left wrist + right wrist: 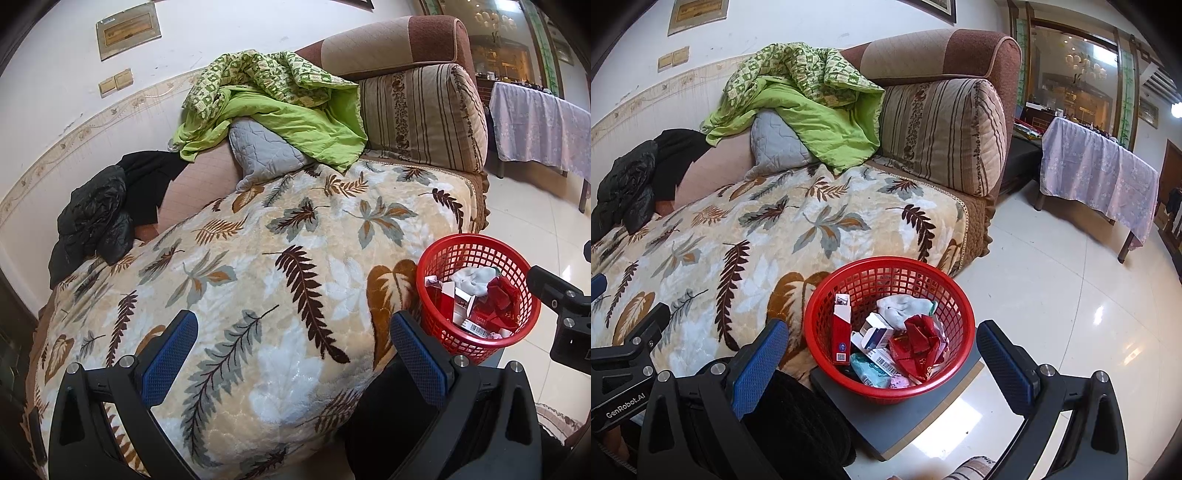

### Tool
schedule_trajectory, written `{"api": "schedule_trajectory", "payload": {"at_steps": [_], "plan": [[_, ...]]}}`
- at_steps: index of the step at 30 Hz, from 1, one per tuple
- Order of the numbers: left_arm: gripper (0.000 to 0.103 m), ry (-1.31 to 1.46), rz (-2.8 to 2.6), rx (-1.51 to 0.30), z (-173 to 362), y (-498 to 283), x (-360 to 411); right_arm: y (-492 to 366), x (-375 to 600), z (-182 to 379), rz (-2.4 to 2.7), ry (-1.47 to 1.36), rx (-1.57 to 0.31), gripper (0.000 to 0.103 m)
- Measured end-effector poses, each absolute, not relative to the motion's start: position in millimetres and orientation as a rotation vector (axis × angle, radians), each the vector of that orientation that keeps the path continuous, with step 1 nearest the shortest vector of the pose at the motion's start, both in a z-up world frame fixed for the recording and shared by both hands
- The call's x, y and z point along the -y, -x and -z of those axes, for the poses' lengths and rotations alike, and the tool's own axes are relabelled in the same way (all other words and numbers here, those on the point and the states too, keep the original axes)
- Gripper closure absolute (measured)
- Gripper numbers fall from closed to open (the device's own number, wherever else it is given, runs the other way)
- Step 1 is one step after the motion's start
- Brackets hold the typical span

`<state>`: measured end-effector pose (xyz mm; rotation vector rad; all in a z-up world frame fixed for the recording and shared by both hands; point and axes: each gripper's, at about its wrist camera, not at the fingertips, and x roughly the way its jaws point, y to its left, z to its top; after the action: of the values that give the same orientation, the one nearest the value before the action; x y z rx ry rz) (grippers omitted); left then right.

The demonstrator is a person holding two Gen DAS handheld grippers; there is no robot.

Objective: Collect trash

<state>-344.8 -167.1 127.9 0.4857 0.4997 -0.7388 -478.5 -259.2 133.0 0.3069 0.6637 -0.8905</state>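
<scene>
A red mesh basket (846, 291) stands on a grey board (912, 417) by the sofa, holding a red carton (840, 334), small white boxes (875, 332), crumpled red wrappers (916, 347), a white cloth (901, 308) and a teal pack (868, 371). My right gripper (882, 358) hangs open just over the basket's near rim, with nothing between its blue pads. The same red basket (517, 280) shows at the right in the left wrist view. My left gripper (291, 350) is open and empty above the leaf-patterned blanket (258, 258).
The sofa carries a green quilt (273, 96), a grey pillow (258, 155), a striped cushion (421, 118) and a black jacket (96, 214). A table under a lilac cloth (1097, 170) stands across the glossy tiled floor (1052, 302). Dark clothing (798, 424) lies below the grippers.
</scene>
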Motion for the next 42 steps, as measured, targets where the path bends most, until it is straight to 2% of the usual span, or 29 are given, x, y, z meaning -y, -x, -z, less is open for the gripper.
{"api": "schedule_trajectory", "payload": {"at_steps": [42], "plan": [[0.0, -0.483, 0.732, -0.484, -129.6, 345.8, 160.5, 476.5, 261.7, -128.8, 0.89, -0.306, -0.684, 0.0]]}}
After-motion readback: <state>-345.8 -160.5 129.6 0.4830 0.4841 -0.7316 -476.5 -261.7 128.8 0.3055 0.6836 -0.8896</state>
